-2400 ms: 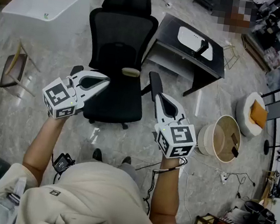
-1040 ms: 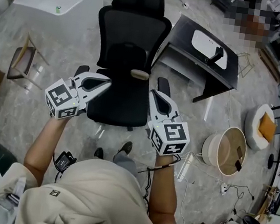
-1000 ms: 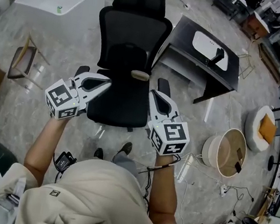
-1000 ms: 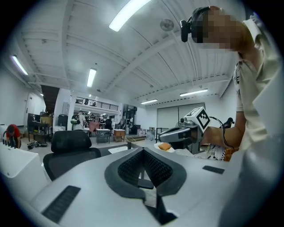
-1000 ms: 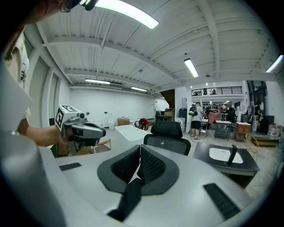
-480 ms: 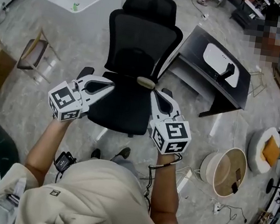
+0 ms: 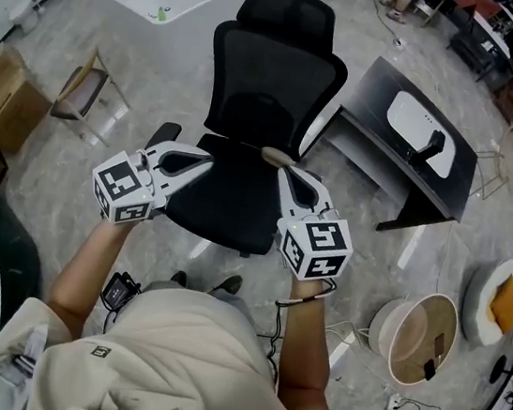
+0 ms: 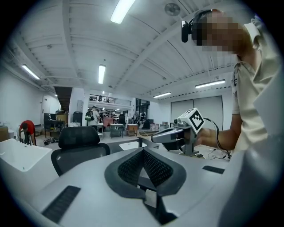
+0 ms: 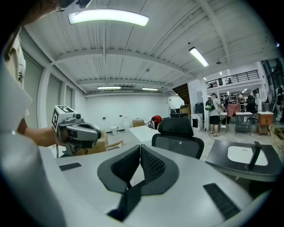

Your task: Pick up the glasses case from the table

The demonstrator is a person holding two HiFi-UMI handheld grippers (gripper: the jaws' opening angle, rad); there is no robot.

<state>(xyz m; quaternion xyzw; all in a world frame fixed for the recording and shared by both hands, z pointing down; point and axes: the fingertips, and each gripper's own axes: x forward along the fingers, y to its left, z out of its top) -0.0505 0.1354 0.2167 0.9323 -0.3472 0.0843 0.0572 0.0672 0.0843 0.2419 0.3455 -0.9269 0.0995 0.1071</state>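
Beige oval item [image 7: 276, 156] on black chair [image 7: 261, 105] is shown head-view only | chair is seen shifted rightward since earlier | left gripper [image 7: 206, 160], right gripper [image 7: 286, 173]: jaws are pressed together.

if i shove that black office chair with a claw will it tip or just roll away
The office chair likely rolls or swivels rather than tips: the floor looks smooth and hard, though no wheels show. Its mesh-looking backrest would probably flex slightly.

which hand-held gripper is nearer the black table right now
Right. The right hand-held gripper hangs over the seat of the office chair, on the side toward the black table; the left hand-held gripper is at the seat's opposite side, farther away.
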